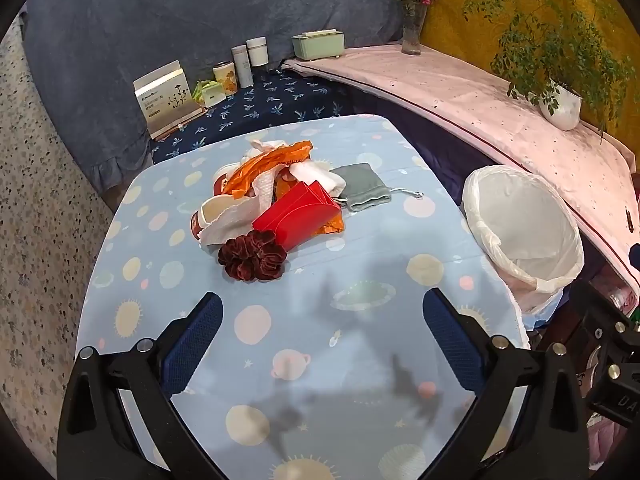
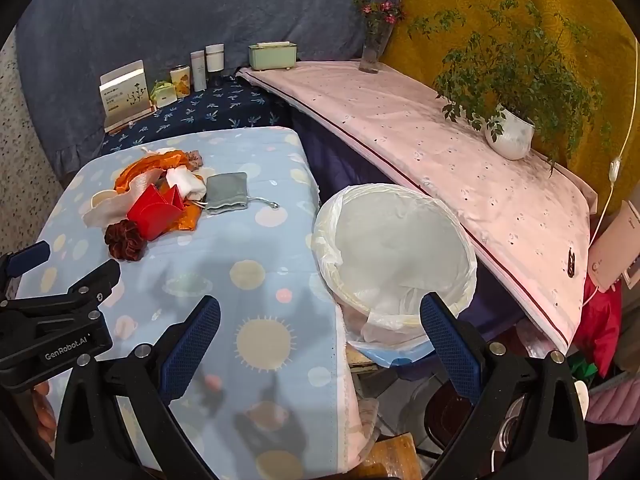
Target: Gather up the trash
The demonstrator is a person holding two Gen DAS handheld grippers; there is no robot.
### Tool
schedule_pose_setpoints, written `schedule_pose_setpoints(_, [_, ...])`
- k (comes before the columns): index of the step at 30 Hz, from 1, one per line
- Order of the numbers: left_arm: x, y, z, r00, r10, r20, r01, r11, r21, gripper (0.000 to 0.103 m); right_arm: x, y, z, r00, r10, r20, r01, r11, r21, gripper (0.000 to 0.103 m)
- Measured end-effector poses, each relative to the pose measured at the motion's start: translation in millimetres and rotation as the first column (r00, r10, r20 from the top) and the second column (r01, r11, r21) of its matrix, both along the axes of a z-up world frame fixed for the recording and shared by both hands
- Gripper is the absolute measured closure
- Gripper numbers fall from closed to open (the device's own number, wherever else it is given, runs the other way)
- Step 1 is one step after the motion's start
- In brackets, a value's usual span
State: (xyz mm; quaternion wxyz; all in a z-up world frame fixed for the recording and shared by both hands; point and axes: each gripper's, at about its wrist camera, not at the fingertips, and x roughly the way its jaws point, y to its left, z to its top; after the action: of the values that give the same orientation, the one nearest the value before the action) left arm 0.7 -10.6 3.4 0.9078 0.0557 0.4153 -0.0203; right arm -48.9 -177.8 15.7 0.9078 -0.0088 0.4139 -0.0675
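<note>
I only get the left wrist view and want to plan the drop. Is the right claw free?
Observer: Yes. The right claw is open, with nothing between its fingers.
Operator: Where is it relative to the bin?
Observer: Its right finger overlaps the near rim of the bag-lined bin. Its left finger is over the table.
Operator: Anything to avoid further right?
Observer: A white cable hangs down the yellow cloth to a pink device.
</note>
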Motion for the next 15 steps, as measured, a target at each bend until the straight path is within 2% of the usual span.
schedule_pose_setpoints(15, [-1.1,10.1,-0.4,1.000,-0.004,-0.004,0.004,1.000,-0.006,0.007,0.3,2.4,-1.7,1.000,0.006,-0.003,-0.006,1.000,-0.006,0.007])
